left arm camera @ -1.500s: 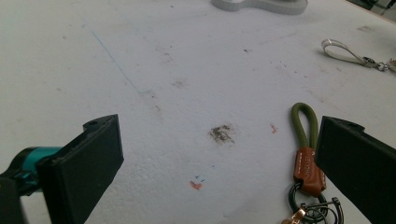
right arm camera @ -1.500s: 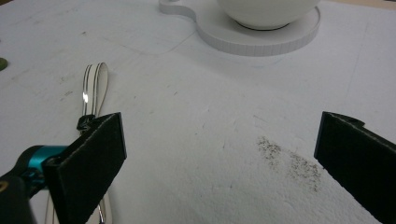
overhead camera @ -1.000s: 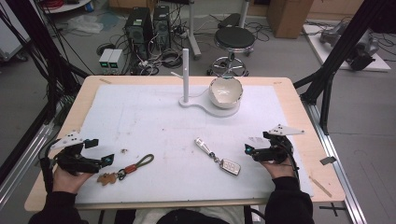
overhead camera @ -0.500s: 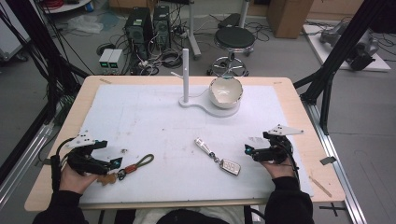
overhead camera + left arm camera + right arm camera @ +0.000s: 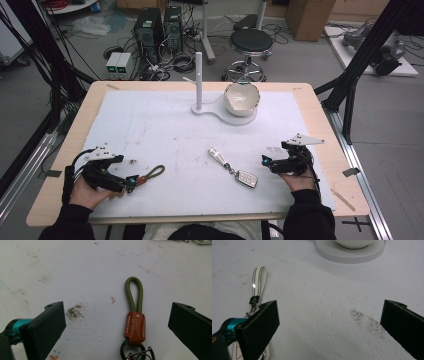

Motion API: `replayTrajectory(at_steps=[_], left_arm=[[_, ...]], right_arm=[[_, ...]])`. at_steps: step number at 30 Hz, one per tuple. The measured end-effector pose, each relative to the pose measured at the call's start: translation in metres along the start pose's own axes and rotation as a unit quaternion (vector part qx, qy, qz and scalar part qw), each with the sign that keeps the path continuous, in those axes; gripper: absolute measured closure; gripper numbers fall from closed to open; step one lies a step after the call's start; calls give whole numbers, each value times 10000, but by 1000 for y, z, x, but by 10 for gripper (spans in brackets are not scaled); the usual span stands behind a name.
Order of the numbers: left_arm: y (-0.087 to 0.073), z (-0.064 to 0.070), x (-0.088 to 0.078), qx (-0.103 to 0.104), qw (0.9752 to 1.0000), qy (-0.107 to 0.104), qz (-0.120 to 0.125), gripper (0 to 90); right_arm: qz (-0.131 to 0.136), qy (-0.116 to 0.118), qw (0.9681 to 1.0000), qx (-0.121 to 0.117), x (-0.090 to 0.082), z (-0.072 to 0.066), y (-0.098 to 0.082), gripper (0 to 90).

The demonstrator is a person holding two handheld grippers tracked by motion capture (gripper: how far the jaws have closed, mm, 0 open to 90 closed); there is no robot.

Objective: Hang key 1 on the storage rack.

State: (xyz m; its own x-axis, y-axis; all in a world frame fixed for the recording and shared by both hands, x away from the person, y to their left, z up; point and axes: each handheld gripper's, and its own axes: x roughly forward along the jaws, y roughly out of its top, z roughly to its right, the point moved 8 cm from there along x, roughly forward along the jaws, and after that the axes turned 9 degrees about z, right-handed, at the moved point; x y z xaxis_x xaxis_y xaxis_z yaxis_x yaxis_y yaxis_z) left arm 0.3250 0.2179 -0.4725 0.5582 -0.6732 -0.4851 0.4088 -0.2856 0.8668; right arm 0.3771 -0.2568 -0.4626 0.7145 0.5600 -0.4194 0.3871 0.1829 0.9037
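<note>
A keychain (image 5: pixel 134 325) with an olive cord loop, a brown leather tab and a dark ring lies on the white mat, between the wide-apart jaws of my left gripper (image 5: pixel 117 313). From above, the left gripper (image 5: pixel 130 181) stands open at the near end of the keychain (image 5: pixel 153 173). A silver car key fob with a metal strap (image 5: pixel 235 168) lies in the middle front. My right gripper (image 5: pixel 264 161) stands open just right of it, holding nothing. In the right gripper view (image 5: pixel 329 315) the fob's strap (image 5: pixel 258 281) lies beside the left jaw, which hides part of the fob.
A white bowl (image 5: pixel 242 97) sits on a white stand base (image 5: pixel 352 251) with an upright post (image 5: pixel 198 80) at the back middle. The mat (image 5: pixel 150 125) covers most of the wooden table. Stool, computers and cables stand on the floor beyond.
My left gripper has moved right and slightly nearer, so the keychain's ring end now lies between its open jaws. The right gripper and the key fob have not moved.
</note>
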Motion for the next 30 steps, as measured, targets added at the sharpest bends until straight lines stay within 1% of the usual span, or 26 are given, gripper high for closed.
replayTrajectory(at_steps=[1, 2, 3, 4, 5, 6, 7, 8, 9, 10, 11, 12, 13, 14, 18, 19, 20, 21, 22, 23, 24, 25, 26, 28, 29, 30], left_arm=[[0, 0, 0, 0, 10000, 0, 0, 17], [-2, 2, 1, 28, 9999, -37, -105, 18], [-2, 2, 1, 28, 9999, -37, -105, 24], [-4, 5, 2, 60, 9998, -79, -189, 26], [-4, 5, 2, 60, 9998, -79, -189, 29], [-5, 8, 2, 127, 9996, -107, -240, 48], [-5, 8, 2, 127, 9996, -107, -240, 75], [-6, 13, 1, 236, 9991, -229, -267, 114], [-6, 13, 1, 236, 9991, -229, -267, 156], [-8, 17, 1, 275, 9986, -316, -311, 174], [-8, 17, 1, 275, 9986, -316, -311, 185], [-10, 19, 3, 304, 9980, -381, -396, 200], [-10, 19, 3, 304, 9980, -381, -396, 209], [-12, 20, 4, 342, 9974, -406, -491, 210], [-13, 21, 5, 351, 9971, -420, -526, 227], [-13, 21, 5, 364, 9970, -426, -537, 247], [-15, 22, 5, 372, 9964, -494, -573, 279], [-15, 22, 5, 372, 9964, -494, -573, 306], [-17, 23, 6, 419, 9954, -529, -685, 322], [-17, 23, 6, 419, 9954, -529, -685, 333], [-19, 24, 7, 438, 9948, -530, -751, 333], [-19, 24, 8, 452, 9947, -520, -768, 345], [-20, 25, 8, 494, 9940, -547, -813, 360], [-20, 25, 8, 510, 9938, -562, -808, 385], [-20, 25, 8, 510, 9938, -562, -808, 413], [-20, 26, 7, 527, 9935, -634, -791, 413]], right_arm=[[0, 0, 10000, 0, 0, 0, 0, 11], [10, -11, 10000, -13, 0, 0, 0, 11], [10, -11, 10000, -13, 0, 0, 0, 11], [13, -10, 10000, -7, 0, 1, 0, 11], [13, -10, 10000, -7, 0, 1, 0, 11], [25, -17, 10000, -21, 0, 1, 0, 11], [25, -17, 10000, -21, 0, 1, 0, 11], [18, -5, 10000, 11, -1, 1, 0, 11], [18, -5, 10000, 11, -1, 1, 0, 11], [32, 0, 10000, 11, -1, 1, 1, 11], [32, 0, 10000, 11, -1, 1, 1, 11], [42, -1, 10000, 13, -1, 1, 1, 11], [42, -1, 10000, 13, -1, 1, 1, 11], [46, 3, 10000, 19, -2, 1, 1, 11], [41, -10, 10000, -3, -1, 1, 1, 11], [37, -8, 10000, -3, -1, 1, 1, 11], [20, -4, 10000, 20, -1, 1, 0, 11], [16, -2, 10000, 21, -1, 1, 0, 11], [15, -8, 10000, 2, -1, 1, 0, 11], [15, -8, 10000, 2, -1, 1, 0, 11], [16, -14, 10000, 1, -1, 1, 0, 11], [24, -11, 10000, 4, -1, 2, 0, 11], [31, -11, 10000, 24, -1, 1, 0, 11], [32, -10, 10000, 28, -1, 1, 0, 11], [32, -10, 10000, 28, -1, 1, 0, 11], [31, -12, 10000, 21, -1, 2, 0, 11]])
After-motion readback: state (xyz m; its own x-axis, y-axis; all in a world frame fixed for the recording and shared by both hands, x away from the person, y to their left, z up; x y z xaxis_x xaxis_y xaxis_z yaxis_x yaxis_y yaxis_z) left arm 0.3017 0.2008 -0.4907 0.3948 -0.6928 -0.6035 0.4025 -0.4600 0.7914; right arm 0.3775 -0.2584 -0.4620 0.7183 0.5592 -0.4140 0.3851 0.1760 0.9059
